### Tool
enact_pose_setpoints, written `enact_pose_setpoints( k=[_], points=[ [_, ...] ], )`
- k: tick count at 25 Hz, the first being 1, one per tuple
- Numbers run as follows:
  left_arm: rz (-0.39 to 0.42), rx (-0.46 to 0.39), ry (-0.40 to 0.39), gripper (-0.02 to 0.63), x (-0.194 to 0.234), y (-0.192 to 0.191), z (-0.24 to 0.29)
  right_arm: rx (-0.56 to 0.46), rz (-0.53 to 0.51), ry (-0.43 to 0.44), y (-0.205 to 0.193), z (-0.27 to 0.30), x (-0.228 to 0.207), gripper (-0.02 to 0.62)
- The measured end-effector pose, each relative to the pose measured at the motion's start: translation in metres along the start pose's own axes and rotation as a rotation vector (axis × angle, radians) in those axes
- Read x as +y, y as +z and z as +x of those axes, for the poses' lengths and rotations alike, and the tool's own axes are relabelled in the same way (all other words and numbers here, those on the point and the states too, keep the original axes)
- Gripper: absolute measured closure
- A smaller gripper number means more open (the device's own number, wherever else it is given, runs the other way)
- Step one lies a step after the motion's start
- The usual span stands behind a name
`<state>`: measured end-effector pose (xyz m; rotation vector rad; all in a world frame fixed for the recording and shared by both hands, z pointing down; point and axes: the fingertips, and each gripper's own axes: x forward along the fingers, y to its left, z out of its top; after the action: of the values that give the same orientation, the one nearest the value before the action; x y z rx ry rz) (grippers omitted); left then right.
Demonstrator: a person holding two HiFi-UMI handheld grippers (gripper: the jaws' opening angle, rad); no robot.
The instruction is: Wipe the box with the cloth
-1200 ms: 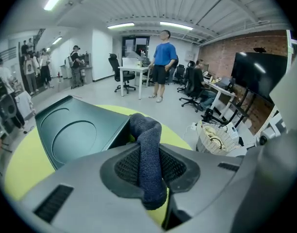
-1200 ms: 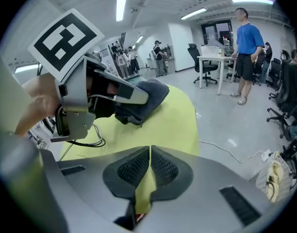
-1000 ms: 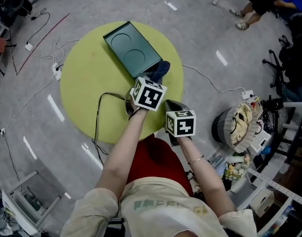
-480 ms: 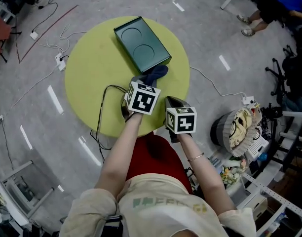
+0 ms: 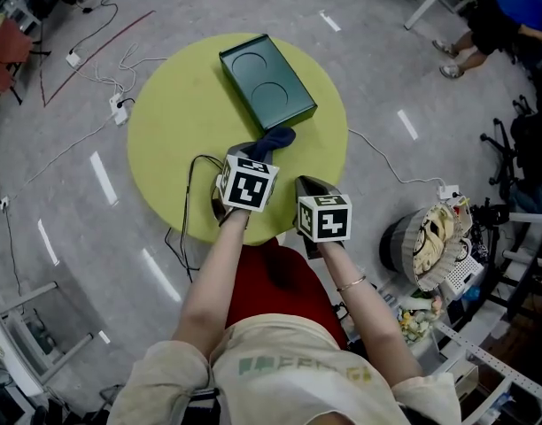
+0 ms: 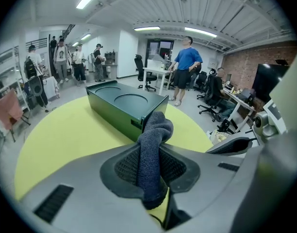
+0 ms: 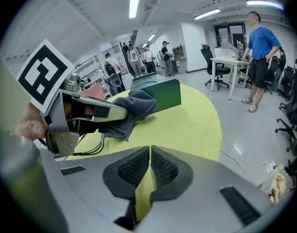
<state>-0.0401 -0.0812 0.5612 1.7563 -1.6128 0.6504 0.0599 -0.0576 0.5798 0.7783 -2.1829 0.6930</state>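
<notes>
The box (image 5: 267, 82), dark green with two round recesses in its top, lies on the far half of the round yellow table (image 5: 169, 122), with one short end turned toward the person. Just near of that end is the cloth (image 5: 274, 139), a dark blue wad. In the left gripper view its free fold sits close against the box's near face, though I cannot tell whether it touches. The left gripper (image 6: 151, 165) has its jaws pinched on the cloth's lower part, so the bunched top sticks out ahead of the tips. That looks meant to put fabric, not plastic, against the box. The right gripper (image 7: 149, 168) sits to the right and nearer, by the table's near edge, with its jaws pressed together and nothing between them. It seems held clear of the work, or ready to steady the box. A black cable (image 5: 178, 204) loops on the table to the left of the left gripper. By my reading no wiping stroke is under way here: the cloth must first be carried up onto the top or along a side.
</notes>
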Motion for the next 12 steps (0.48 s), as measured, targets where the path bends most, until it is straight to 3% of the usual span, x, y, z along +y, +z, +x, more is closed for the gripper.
enact_pose_setpoints(
  k=[12],
  points=[
    [-0.055, -0.012, 0.092, 0.522, 0.046, -0.026, -0.039, -0.016, -0.026, 0.040, -0.008, -0.002, 0.031, 0.555]
  ],
)
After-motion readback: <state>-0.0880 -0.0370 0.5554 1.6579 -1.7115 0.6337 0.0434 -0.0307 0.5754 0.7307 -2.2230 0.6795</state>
